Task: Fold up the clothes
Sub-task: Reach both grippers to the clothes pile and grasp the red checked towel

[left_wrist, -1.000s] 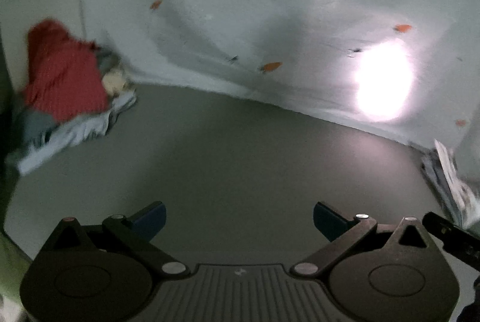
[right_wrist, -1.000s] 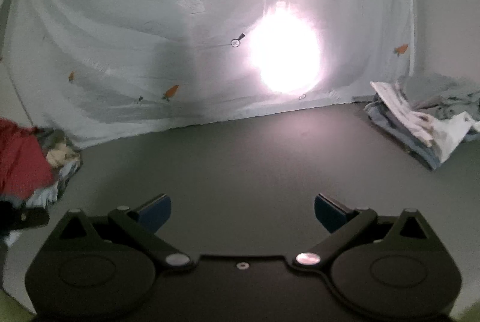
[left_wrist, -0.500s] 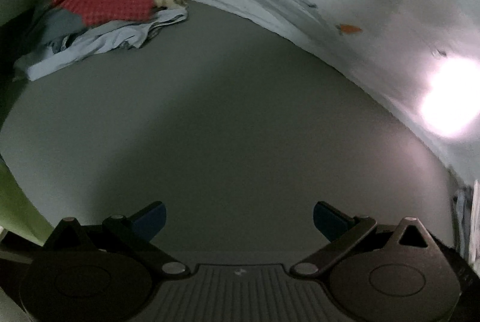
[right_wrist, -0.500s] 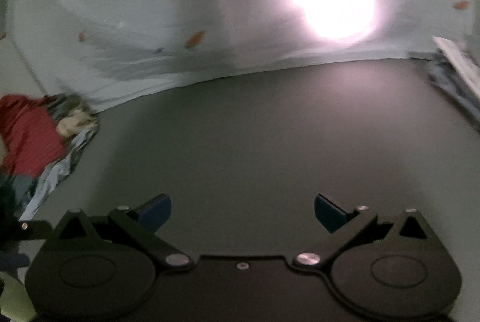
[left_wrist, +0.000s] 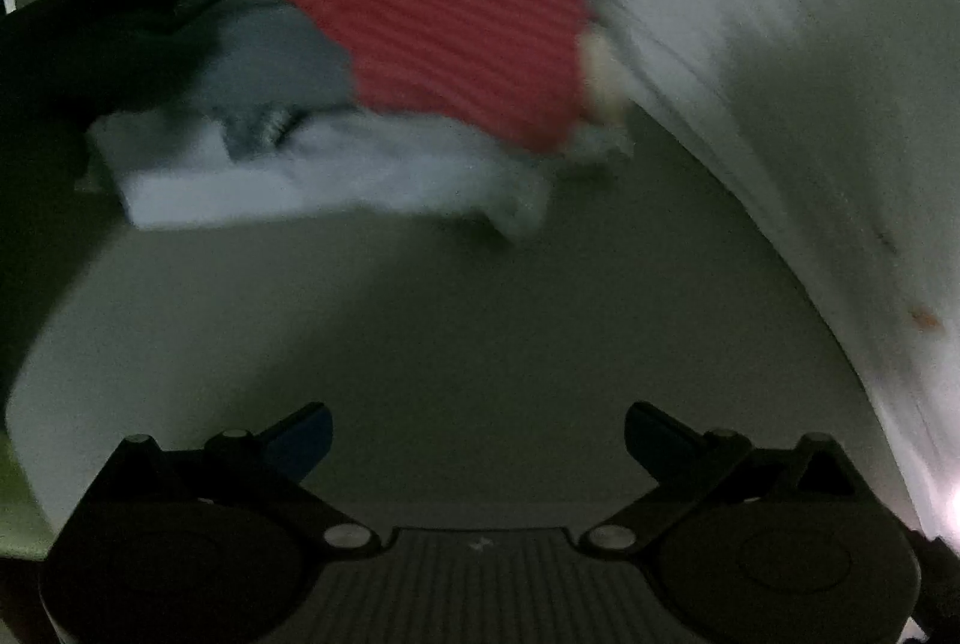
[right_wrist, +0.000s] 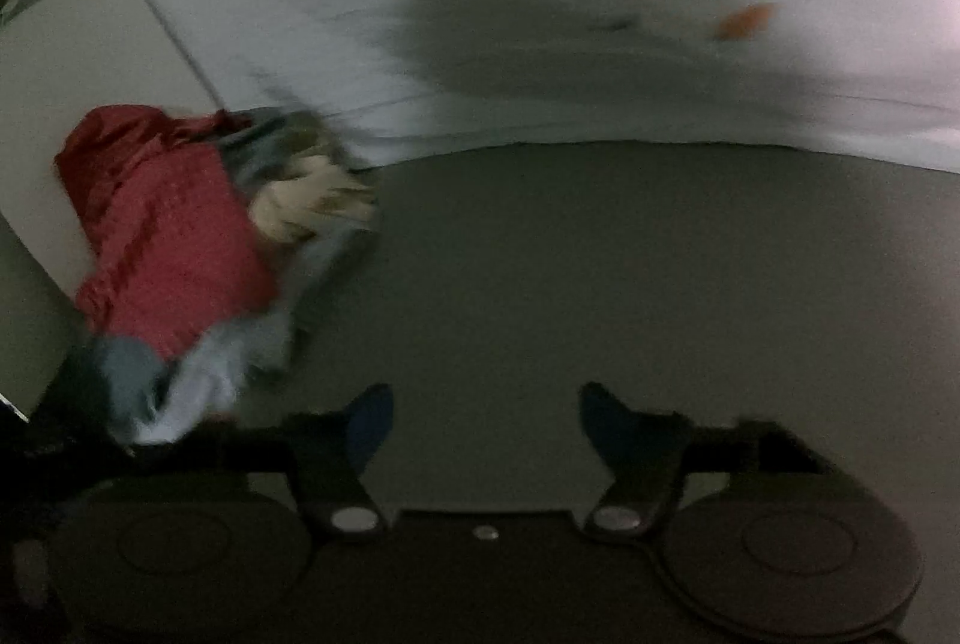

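Observation:
A heap of unfolded clothes lies on the grey table, with a red checked garment (left_wrist: 444, 14) on top, a grey-blue piece (left_wrist: 264, 56) and a pale blue piece (left_wrist: 312, 176) under it. My left gripper (left_wrist: 477, 434) is open and empty, a short way in front of the heap. In the right wrist view the same heap, with its red garment (right_wrist: 174, 236), lies at the left. My right gripper (right_wrist: 486, 422) is open and empty, its left finger close to the heap's pale blue edge (right_wrist: 198, 386). Both views are blurred.
A pale sheet with small orange carrot prints (right_wrist: 744, 20) hangs behind the grey table (right_wrist: 600, 284) and also runs along the right in the left wrist view (left_wrist: 810, 104). A white wall panel (right_wrist: 78, 62) stands at the left.
Both grippers have swung left toward the heap, which is now much larger and nearer in both views. The right gripper's jaws have narrowed somewhat. The folded stack at the right has left view.

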Motion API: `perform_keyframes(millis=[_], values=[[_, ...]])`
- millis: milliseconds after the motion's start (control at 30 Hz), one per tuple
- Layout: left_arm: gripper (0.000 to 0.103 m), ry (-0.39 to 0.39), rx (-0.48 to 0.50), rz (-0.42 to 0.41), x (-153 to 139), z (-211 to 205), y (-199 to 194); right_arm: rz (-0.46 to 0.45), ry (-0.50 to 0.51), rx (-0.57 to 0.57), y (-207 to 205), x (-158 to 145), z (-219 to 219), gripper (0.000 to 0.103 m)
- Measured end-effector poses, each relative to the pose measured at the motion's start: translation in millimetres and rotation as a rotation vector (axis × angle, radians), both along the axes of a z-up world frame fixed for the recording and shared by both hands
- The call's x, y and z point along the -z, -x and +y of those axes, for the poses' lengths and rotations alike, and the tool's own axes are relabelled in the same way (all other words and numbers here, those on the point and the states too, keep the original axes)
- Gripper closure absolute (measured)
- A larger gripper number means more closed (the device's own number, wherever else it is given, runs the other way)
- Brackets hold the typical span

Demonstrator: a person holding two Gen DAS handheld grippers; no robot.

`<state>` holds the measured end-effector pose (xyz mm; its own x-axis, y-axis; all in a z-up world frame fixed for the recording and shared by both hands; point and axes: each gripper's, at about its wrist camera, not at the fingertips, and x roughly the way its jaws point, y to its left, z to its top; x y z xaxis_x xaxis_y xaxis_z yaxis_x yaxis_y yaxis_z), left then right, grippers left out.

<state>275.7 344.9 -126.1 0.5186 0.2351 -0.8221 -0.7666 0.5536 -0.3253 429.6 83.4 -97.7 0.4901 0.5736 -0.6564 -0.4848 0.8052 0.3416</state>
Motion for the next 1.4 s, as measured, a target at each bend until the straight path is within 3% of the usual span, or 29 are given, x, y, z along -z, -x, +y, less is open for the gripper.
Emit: perform_keyframes(millis=[167,233,433,500,567,633,667,733,833,900,1000,1133,1300,1400], values=[[0.017,0.015,-0.105,0.004,19.3,84.3,-27.3,0.030,-0.059,-0.165,-50.5,12.5,112.2,0.077],[0.021,-0.002,-0.113,0.004,24.2,108.4,-35.6,0.045,-0.089,-0.227,-67.1,19.5,153.2,0.080],[0.026,-0.020,-0.131,0.060,44.0,152.4,-55.2,0.065,-0.148,-0.333,-96.1,43.0,242.8,0.076],[0.025,-0.009,-0.137,0.071,49.7,158.1,-60.5,0.083,-0.163,-0.356,-104.1,51.3,261.6,0.056],[0.025,-0.004,-0.143,0.083,54.7,162.0,-66.3,0.094,-0.178,-0.400,-110.2,58.3,275.8,0.056],[0.023,-0.015,-0.145,0.106,56.2,160.8,-74.1,0.093,-0.181,-0.441,-110.0,61.3,285.1,0.079],[0.022,-0.023,-0.144,0.122,55.2,159.6,-77.9,0.087,-0.177,-0.445,-108.0,61.5,286.2,0.095],[0.022,-0.027,-0.147,0.140,51.8,157.8,-82.3,0.050,-0.166,-0.440,-100.6,58.2,283.0,0.099],[0.022,-0.006,-0.155,0.135,43.5,155.3,-82.7,-0.080,-0.107,-0.438,-80.5,46.5,265.7,0.100],[0.022,0.013,-0.155,0.103,33.5,149.6,-80.1,-0.116,-0.100,-0.404,-72.2,35.7,244.0,0.101],[0.022,0.002,-0.128,0.058,12.0,131.3,-77.5,-0.136,-0.103,-0.330,-66.4,16.0,193.5,0.101],[0.022,-0.056,-0.050,0.032,-16.5,92.8,-79.4,-0.247,-0.007,-0.214,-48.5,-7.3,103.5,0.101],[0.022,-0.071,0.055,-0.019,-39.8,21.4,-64.8,-0.281,0.116,0.039,-26.0,-16.5,-25.6,0.101],[0.022,-0.071,0.136,0.000,-39.7,-34.0,-57.5,-0.194,0.212,0.290,-15.4,-3.8,-124.6,0.101]])
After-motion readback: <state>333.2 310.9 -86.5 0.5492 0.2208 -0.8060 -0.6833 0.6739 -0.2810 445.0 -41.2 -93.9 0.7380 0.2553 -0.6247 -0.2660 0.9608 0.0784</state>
